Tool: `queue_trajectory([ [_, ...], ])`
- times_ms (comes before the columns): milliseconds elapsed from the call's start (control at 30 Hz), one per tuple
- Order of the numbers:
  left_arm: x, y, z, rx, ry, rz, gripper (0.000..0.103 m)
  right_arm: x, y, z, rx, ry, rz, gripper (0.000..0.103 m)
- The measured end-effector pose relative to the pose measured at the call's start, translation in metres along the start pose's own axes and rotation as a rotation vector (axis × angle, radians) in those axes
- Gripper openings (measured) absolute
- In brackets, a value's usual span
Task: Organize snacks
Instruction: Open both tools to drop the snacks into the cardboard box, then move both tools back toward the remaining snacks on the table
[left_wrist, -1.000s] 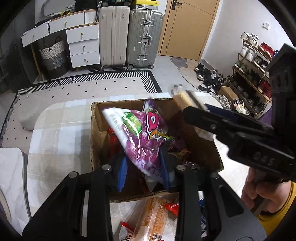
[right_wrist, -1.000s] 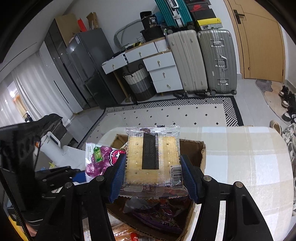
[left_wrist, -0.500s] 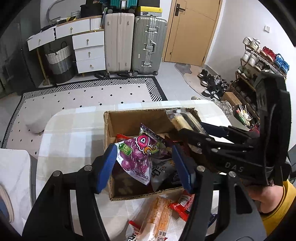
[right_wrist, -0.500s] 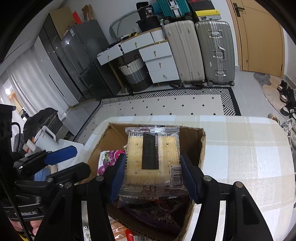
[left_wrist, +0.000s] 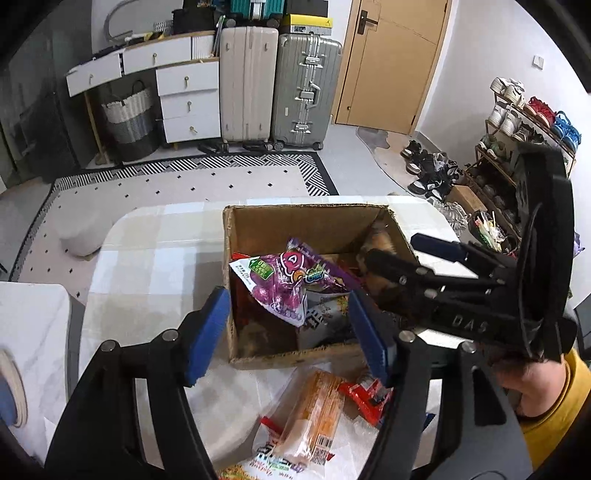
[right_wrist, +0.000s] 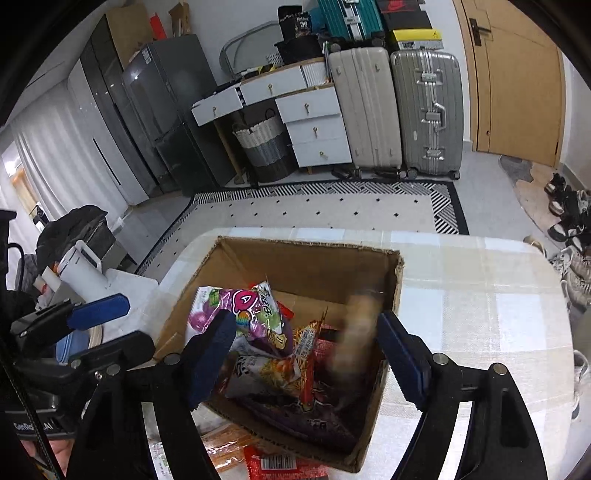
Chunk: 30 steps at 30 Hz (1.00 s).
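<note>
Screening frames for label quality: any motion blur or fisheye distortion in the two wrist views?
Right wrist view: one tan cracker pack is smeared by motion blur inside the cardboard box; the rest is sharp. Left wrist view: the same pack reads as a soft blur by the box's right wall. Both views: strong barrel distortion, black vignette corners.

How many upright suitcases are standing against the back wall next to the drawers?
2: a beige suitcase beside the drawers, and a silver suitcase to its right, by the door. More luggage lies stacked on top.
</note>
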<state>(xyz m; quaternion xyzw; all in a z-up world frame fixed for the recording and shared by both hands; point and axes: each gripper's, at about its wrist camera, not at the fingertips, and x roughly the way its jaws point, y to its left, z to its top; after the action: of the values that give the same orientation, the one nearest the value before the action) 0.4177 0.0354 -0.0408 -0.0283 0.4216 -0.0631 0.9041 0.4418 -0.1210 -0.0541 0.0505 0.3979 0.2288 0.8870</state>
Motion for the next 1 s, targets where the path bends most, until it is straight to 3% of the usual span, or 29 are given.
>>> queue_trajectory([
  [100, -0.019, -0.003, -0.007, 0.003, -0.025, 0.018, 0.066, -0.016, 0.004, -0.001, 0.003, -0.032, 0.011, 0.080],
  [233, -0.048, -0.008, -0.015, 0.005, -0.072, 0.042, 0.076, -0.043, 0.014, -0.004, 0.002, -0.078, 0.023, 0.080],
  [567, -0.137, -0.027, -0.039, 0.022, -0.164, 0.060, 0.079, -0.124, 0.046, -0.019, -0.031, -0.184, 0.048, 0.081],
  [700, -0.174, -0.037, -0.051, 0.020, -0.200, 0.066, 0.082, -0.166, 0.064, -0.030, -0.062, -0.248, 0.041, 0.093],
  [867, -0.225, -0.049, -0.076, 0.013, -0.269, 0.068, 0.084, -0.220, 0.086, -0.051, -0.093, -0.342, 0.034, 0.099],
  [1000, -0.265, -0.059, -0.103, 0.018, -0.318, 0.067, 0.092, -0.264, 0.103, -0.075, -0.115, -0.424, 0.034, 0.102],
])
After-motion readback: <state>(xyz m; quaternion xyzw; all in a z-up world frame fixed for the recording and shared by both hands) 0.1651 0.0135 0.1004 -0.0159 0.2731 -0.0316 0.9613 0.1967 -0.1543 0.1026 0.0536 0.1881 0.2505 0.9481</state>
